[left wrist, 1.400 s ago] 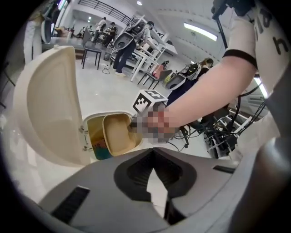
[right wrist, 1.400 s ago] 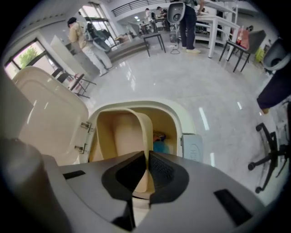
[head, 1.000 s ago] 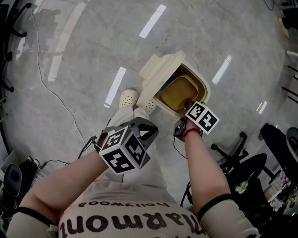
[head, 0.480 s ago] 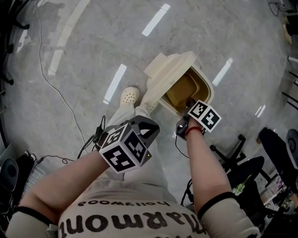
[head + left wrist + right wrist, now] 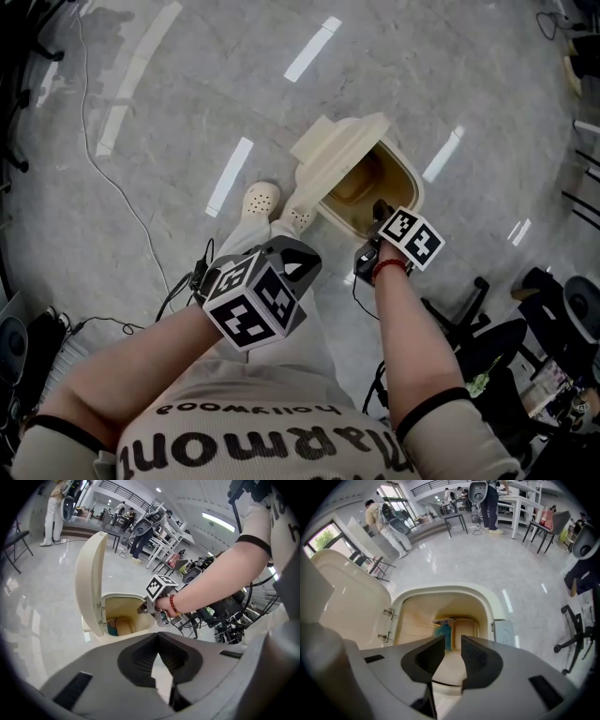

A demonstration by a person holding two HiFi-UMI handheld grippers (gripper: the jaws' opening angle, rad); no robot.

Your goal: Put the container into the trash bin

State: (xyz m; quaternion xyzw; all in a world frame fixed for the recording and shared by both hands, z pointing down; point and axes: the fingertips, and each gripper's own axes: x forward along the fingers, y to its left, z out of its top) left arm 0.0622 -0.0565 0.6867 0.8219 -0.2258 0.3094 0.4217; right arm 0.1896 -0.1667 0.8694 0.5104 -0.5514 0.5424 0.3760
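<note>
The cream trash bin (image 5: 398, 183) stands on the floor with its lid (image 5: 337, 142) swung up and open. A tan rectangular container (image 5: 463, 631) lies at the bottom inside, beside something teal (image 5: 444, 635). In the head view the container (image 5: 354, 187) shows deep in the bin. My right gripper (image 5: 378, 208) hangs over the bin's near rim, open and with nothing between its jaws (image 5: 452, 651). The left gripper (image 5: 298, 255) is held back near my body, well short of the bin, shut on nothing (image 5: 158, 637). From there I see the bin (image 5: 126, 604) and the right gripper (image 5: 143, 609).
My feet in white shoes (image 5: 261, 197) stand just left of the bin. A cable (image 5: 122, 197) trails over the grey floor at left. Black office chairs (image 5: 478, 300) crowd the right side. Desks and people (image 5: 384, 517) stand farther off.
The container has left the right gripper and dropped from the bin's mouth to the bottom. The right gripper has drawn slightly back over the rim.
</note>
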